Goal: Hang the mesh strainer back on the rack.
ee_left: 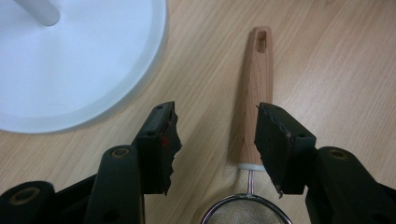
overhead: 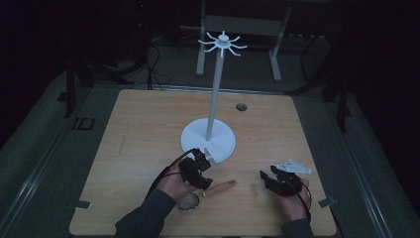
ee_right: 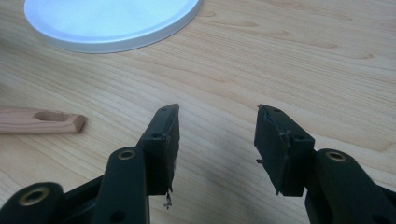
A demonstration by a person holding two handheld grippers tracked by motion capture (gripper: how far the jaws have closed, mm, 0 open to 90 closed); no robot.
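At the bottom of the high view, our left gripper sits just left of centre, directly above a small strainer with a wooden handle. The strainer lies flat on the wooden table; its mesh bowl sits at the lower centre of the frame and its handle points toward the right. In the left gripper view, the handle runs up the middle of the frame, and the bowl rim appears at the bottom edge. The jaws of the left gripper stand spread. The handle lies between them close to the right jaw, and we cannot tell whether that pad touches it. The left pad is clearly apart from the wood.

Our right gripper rests at the lower right of the high view, well apart from the strainer. In the right gripper view, its jaws stand spread over bare table, and the handle tip shows at the left edge.

Farther up, at the frame centre, a white stand rises from a round base to a hooked crown near the top.
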